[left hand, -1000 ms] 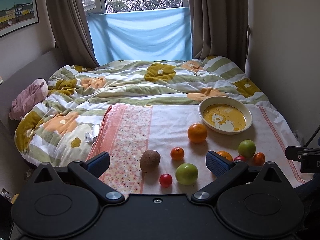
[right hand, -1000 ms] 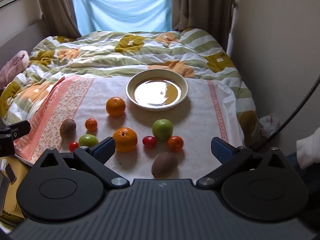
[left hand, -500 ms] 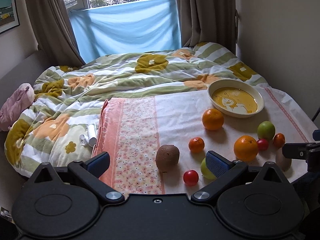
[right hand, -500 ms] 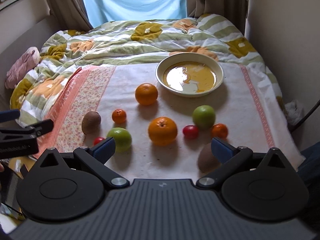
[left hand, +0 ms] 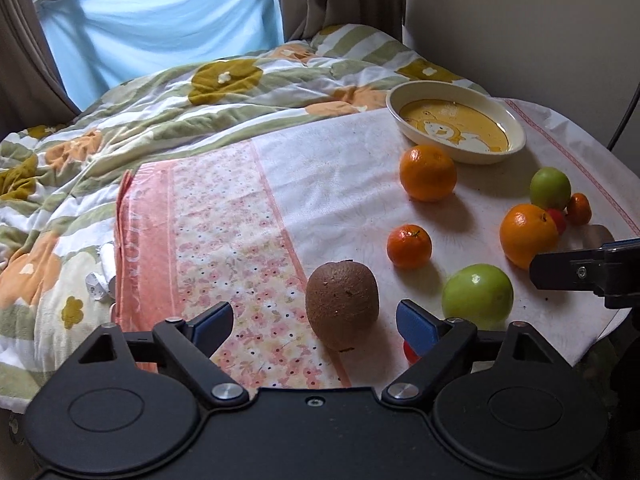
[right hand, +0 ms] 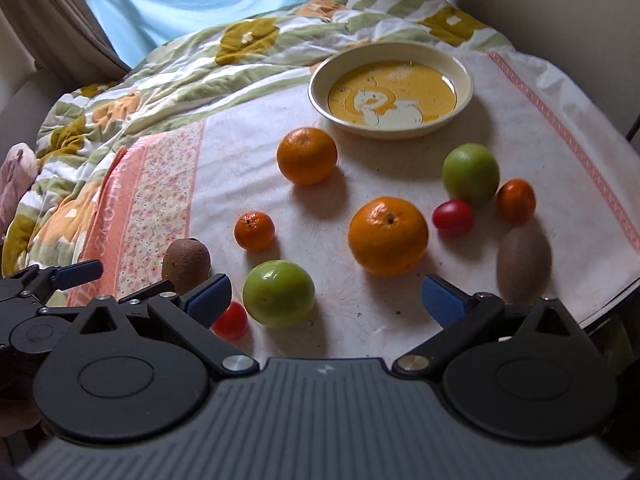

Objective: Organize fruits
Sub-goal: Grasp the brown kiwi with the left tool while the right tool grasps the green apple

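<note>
A brown kiwi (left hand: 342,304) lies on the floral cloth between the jaws of my left gripper (left hand: 314,322). The jaws are closing and the pads stand clear of it. My right gripper (right hand: 326,296) is open, low over the cloth, with a green apple (right hand: 279,294) by its left finger and a large orange (right hand: 387,234) just ahead. A second kiwi (right hand: 523,264) lies beside its right finger. Also on the cloth are another orange (right hand: 307,155), two mandarins (right hand: 254,230), a second apple (right hand: 471,173) and red tomatoes (right hand: 453,217). The bear-print bowl (right hand: 466,80) stands empty behind them.
A rumpled green, orange and white quilt (left hand: 200,92) covers the bed behind and to the left of the cloth. The cloth's front edge (right hand: 600,316) drops off close to the fruit. A wall rises on the right, and curtains with a blue sheet hang behind.
Both grippers have come down and forward toward the fruit. The left one now straddles the kiwi with narrower jaws. The right one has reached the green apple and the large orange.
</note>
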The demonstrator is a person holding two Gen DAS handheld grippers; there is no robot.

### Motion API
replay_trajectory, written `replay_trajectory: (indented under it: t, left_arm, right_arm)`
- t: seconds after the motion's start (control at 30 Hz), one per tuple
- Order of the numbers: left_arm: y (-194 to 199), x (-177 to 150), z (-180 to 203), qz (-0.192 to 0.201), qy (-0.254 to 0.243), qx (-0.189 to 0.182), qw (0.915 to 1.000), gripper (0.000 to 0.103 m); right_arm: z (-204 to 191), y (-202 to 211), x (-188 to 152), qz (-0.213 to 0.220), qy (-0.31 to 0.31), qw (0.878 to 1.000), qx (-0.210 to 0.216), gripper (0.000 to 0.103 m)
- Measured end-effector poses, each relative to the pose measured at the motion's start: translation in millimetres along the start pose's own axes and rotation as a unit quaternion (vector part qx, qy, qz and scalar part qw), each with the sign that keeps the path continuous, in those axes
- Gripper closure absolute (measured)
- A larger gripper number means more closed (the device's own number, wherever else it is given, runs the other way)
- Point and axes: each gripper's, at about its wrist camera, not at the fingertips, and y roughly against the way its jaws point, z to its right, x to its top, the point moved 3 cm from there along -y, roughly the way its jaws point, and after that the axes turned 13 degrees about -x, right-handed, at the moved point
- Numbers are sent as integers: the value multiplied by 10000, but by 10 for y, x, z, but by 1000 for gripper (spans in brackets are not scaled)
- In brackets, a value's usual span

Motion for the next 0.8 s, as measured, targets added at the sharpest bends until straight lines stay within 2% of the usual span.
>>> replay_trajectory:
  t: [0.07,0.2,0.43,0.53,0.57,0.8]
  left_arm:
    - [-109,-7,-35,-82,-73,-139,9998,13]
    - [-296,5,-99,-277,-69,-469,9985,32]
    - [-452,25,-203,-392,157,-890,9951,35]
    - [-477,26,-195,-423,190,-1088,9930,44]
    - [-483,25,-188,-431,185,-1111,9927,47]
    - [-474,18,-169,-404,106,-1041,9937,48]
  right_arm:
    - [-42,-97,-22,-92,-113,9999,-14,0]
    - [-133,-246,-59,-255,-232,9994,4,0]
    - [-262,-374,-60,-366,-263,9990,18,0]
    - [-309,-423,-57,-443,-258,9987,49,2]
    - [-312,-431,-58,-457,-275,9986,54,3]
    - [-327,-457,-57,-483,-254,9985,42,8]
